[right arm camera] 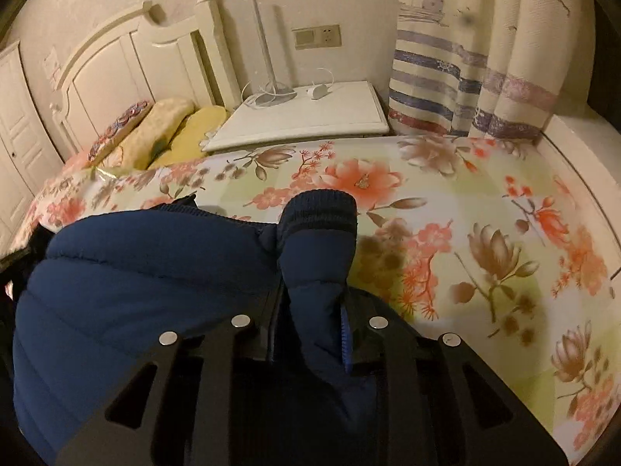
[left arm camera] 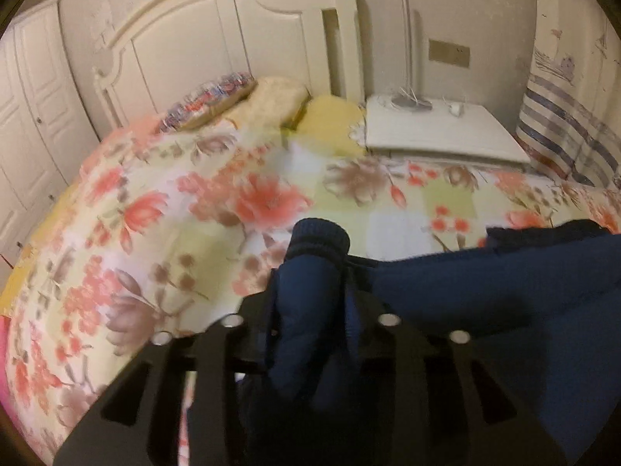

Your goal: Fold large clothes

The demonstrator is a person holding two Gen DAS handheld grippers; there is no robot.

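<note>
A bed with a floral cover fills most of both views, its white headboard at the far end against the wall. Pillows lie below the headboard. Beside the bed stands a white nightstand carrying a lamp base and a small white item with a cable. Striped curtains hang to its right.

A navy padded jacket lies across the near part of the bed, its quilted body spreading between the two grippers. The left gripper has its fingers closed on one sleeve, whose ribbed cuff sticks out past the fingertips. The right gripper likewise pinches the other sleeve, its ribbed cuff pointing up the bed. The left view is blurred, so whether that sleeve is lifted off the cover is hard to tell.
</note>
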